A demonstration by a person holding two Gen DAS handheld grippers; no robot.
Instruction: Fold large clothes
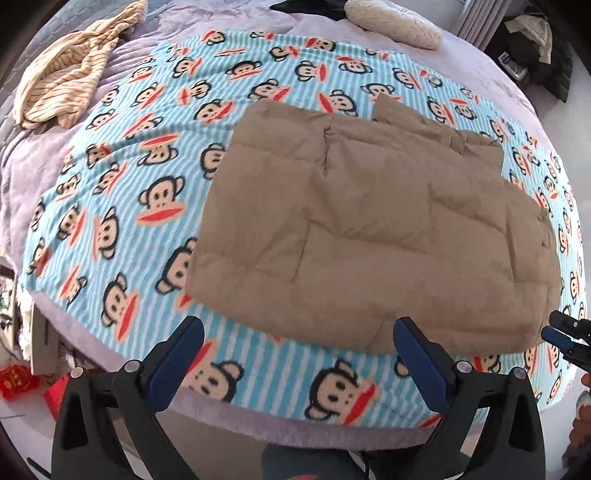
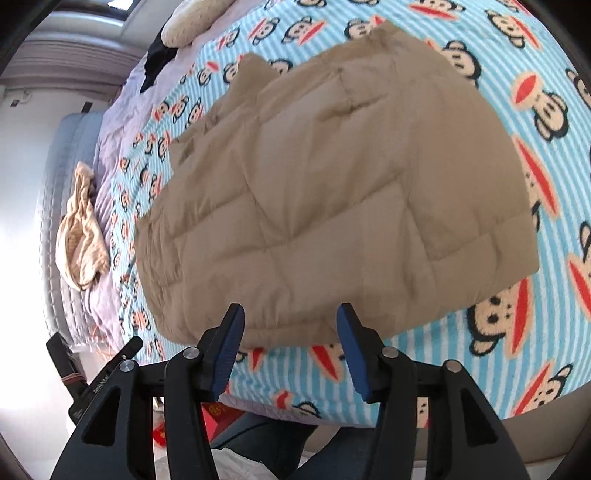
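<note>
A tan quilted padded jacket (image 1: 369,229) lies folded into a rough rectangle on a blue striped monkey-print blanket (image 1: 122,177) on the bed. My left gripper (image 1: 299,328) hangs above the jacket's near edge, jaws spread wide, nothing between them. In the right wrist view the same jacket (image 2: 332,192) fills the middle, and my right gripper (image 2: 290,314) stands open over its near hem, pads clear of the cloth. The right gripper's tips (image 1: 565,332) show at the left view's right edge. The left gripper's frame (image 2: 99,373) shows at the lower left of the right view.
A cream striped garment (image 1: 70,70) lies crumpled at the bed's far left, a round pale cushion (image 1: 395,22) at the far end beside dark clothing. The lilac bedspread (image 1: 33,177) edges the blanket. Red packets (image 1: 18,380) lie on the floor; a person's jeans (image 2: 266,432) show below.
</note>
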